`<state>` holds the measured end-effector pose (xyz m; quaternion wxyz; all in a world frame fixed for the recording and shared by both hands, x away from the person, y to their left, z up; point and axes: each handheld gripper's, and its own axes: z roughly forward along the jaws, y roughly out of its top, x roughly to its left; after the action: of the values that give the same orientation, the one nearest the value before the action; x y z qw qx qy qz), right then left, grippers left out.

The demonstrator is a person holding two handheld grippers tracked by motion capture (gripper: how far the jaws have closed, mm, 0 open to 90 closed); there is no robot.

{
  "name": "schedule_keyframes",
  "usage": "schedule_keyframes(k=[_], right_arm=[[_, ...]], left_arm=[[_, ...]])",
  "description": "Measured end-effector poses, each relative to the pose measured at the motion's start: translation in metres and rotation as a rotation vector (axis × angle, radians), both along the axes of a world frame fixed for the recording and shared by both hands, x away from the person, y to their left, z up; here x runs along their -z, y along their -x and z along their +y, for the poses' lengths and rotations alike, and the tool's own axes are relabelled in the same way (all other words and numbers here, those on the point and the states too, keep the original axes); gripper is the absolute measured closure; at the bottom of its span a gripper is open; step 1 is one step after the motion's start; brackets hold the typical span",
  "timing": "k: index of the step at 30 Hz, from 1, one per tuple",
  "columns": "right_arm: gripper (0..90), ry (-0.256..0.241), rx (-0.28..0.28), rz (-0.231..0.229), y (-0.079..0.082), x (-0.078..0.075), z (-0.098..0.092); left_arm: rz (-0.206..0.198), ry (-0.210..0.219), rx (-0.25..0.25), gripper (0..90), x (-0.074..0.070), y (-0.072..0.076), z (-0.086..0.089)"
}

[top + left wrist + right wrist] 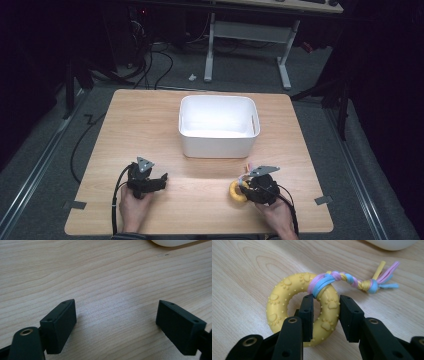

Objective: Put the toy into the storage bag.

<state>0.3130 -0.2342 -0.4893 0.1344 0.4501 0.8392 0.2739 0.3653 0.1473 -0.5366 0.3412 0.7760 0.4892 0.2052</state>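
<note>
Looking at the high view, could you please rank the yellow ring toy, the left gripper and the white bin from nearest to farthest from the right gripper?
1. Ring toy, between the jaws of the right gripper.
2. White bin, beyond it at mid-table.
3. Left gripper, across the table's near edge.

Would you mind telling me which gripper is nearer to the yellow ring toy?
Right. The right gripper has its jaws around the yellow ring toy's side; the left gripper rests open across the table from it.

the left gripper (117, 317) rests low over the bare wooden tabletop (100, 277), its two black jaws spread wide apart with nothing between them. a white container's edge (175, 242) shows at the top.
</note>
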Motion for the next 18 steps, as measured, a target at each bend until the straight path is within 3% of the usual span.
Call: schedule_keyframes(k=[9,18], right_arm=[[66.0,-0.002,0.000,-0.037,0.007,-0.013,-0.013],[66.0,-0.038,-0.005,-0.084,0.020,-0.030,-0.025]], left_arm=[[0.000,-0.001,0.000,17.0,0.000,0.000,0.000],[-0.001,0.000,-0.006,18.6,0.000,0.001,0.000]])
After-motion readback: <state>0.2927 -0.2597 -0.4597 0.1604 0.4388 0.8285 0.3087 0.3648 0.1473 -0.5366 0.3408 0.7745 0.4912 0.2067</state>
